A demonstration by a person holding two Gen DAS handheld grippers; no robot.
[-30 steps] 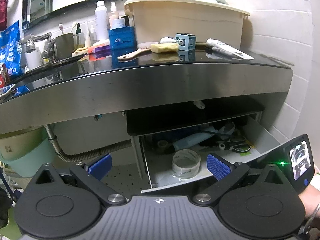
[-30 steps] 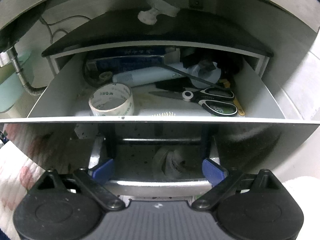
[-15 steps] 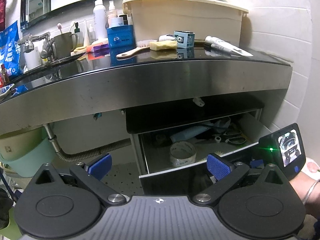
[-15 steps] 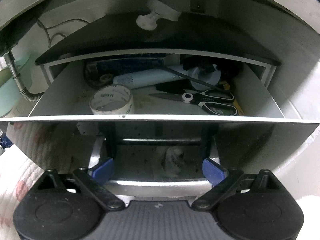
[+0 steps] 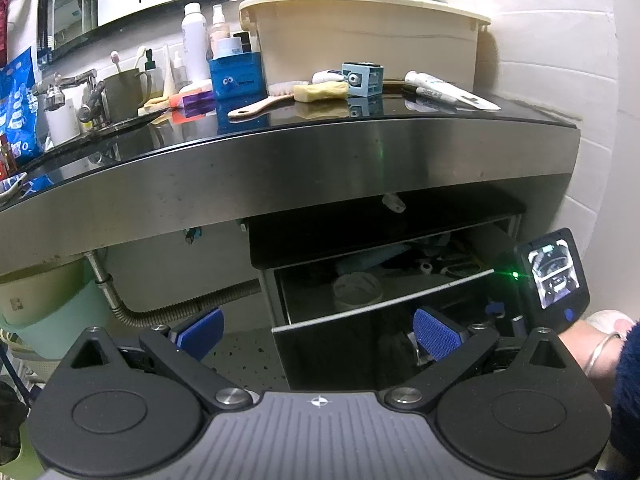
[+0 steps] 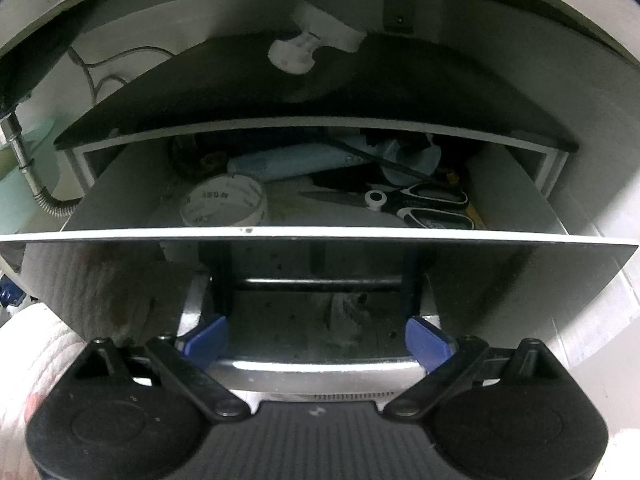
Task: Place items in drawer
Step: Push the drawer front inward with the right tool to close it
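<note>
The drawer (image 6: 320, 234) under the steel counter stands partly open, its glossy dark front (image 5: 340, 352) facing me. Inside lie a tape roll (image 6: 224, 204), black-and-white scissors (image 6: 420, 204) and a pale blue tube (image 6: 288, 162). My right gripper (image 6: 316, 340) sits low against the drawer front, its jaws opening, and the blue pads (image 6: 428, 344) stand at either end of the chrome handle (image 6: 316, 368) without squeezing it. The left wrist view shows the right gripper's body (image 5: 552, 276) at the drawer's right corner. My left gripper (image 5: 316, 336) hangs back from the drawer, open and empty.
On the black countertop (image 5: 400, 118) lie a wooden brush (image 5: 260, 105), a yellow sponge (image 5: 320, 91), a small blue box (image 5: 362, 79) and tubes (image 5: 448, 92), in front of a beige tub (image 5: 360, 36). A flexible pipe (image 5: 180, 308) and a pale bucket (image 5: 52, 320) stand at the lower left.
The drawer has slid inward toward the cabinet, and the right gripper has followed its front. Less of the contents shows in the left wrist view. The left gripper has stayed put.
</note>
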